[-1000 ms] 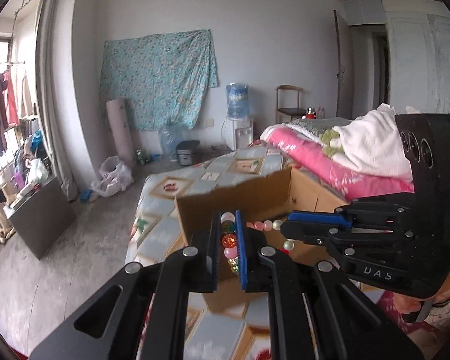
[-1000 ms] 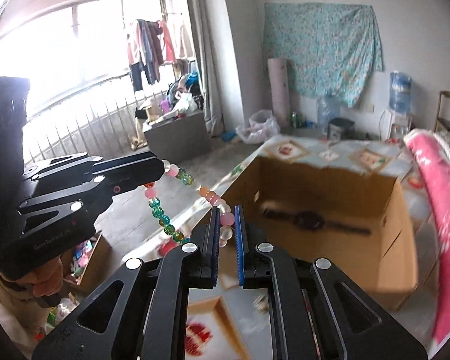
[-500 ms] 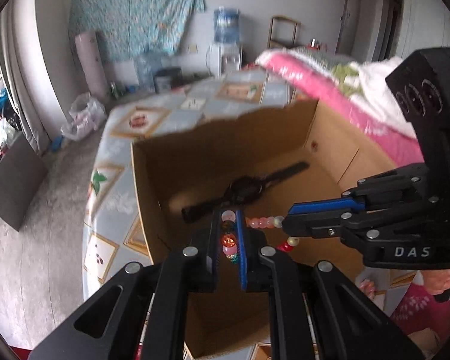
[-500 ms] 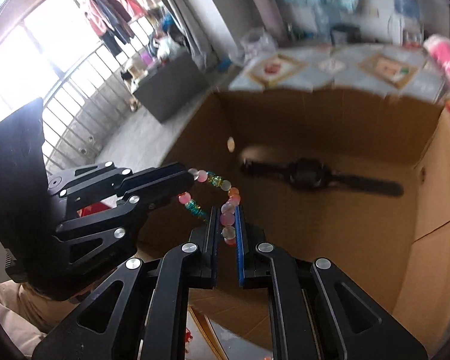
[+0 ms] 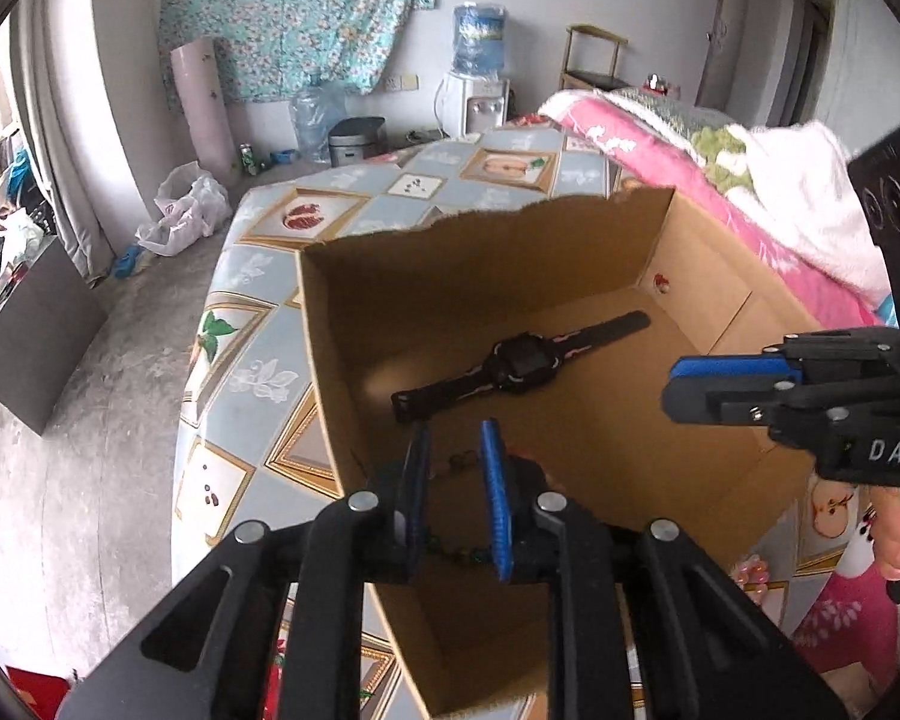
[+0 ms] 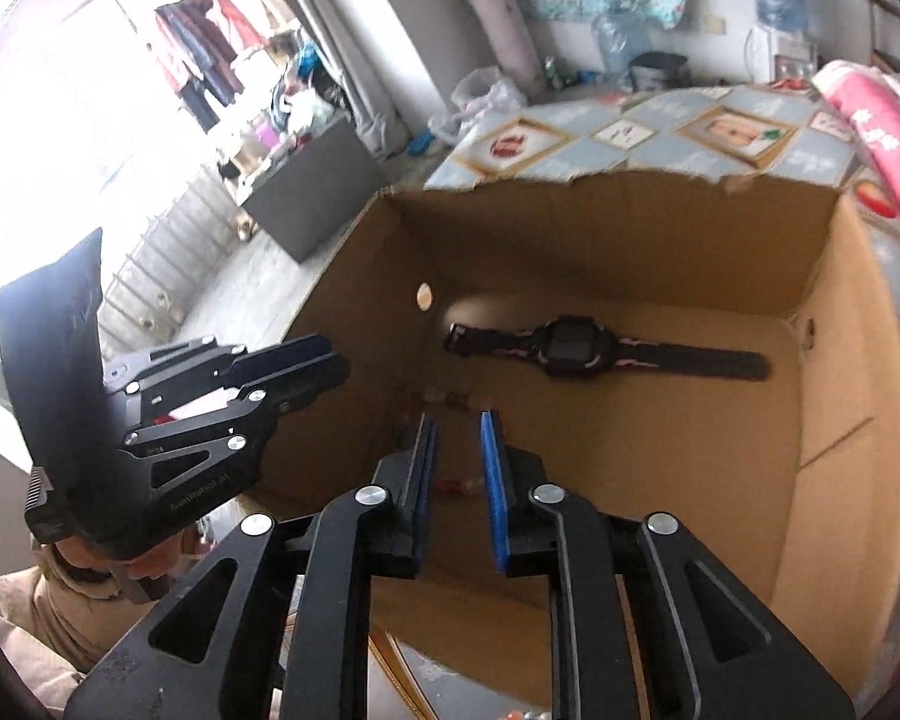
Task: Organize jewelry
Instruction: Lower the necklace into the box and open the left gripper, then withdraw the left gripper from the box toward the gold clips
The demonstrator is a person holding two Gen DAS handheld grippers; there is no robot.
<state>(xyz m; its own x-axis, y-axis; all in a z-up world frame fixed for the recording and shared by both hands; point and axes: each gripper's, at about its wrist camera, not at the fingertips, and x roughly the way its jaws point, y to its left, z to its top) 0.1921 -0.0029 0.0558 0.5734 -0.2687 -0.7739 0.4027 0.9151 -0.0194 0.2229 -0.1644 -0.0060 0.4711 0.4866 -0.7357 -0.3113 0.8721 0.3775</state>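
Both tongs hang over the open box (image 5: 720, 276), pointing down into it, and both have just been opening. The left tongs (image 5: 457, 456) stand apart, pads clear of the bead bracelet (image 5: 459, 461), which shows blurred in the gap between them and lower down toward the box floor. The right tongs (image 6: 457, 450) are likewise parted, with nothing pressed between the pads; blurred beads (image 6: 432, 399) show just ahead of their tips near the box's left wall, and a few more lower in the gap. A black watch (image 6: 576, 348) lies flat on the box floor, strap stretched out, beyond the beads. The box sits on a bed (image 5: 252, 372) with a patterned cover.
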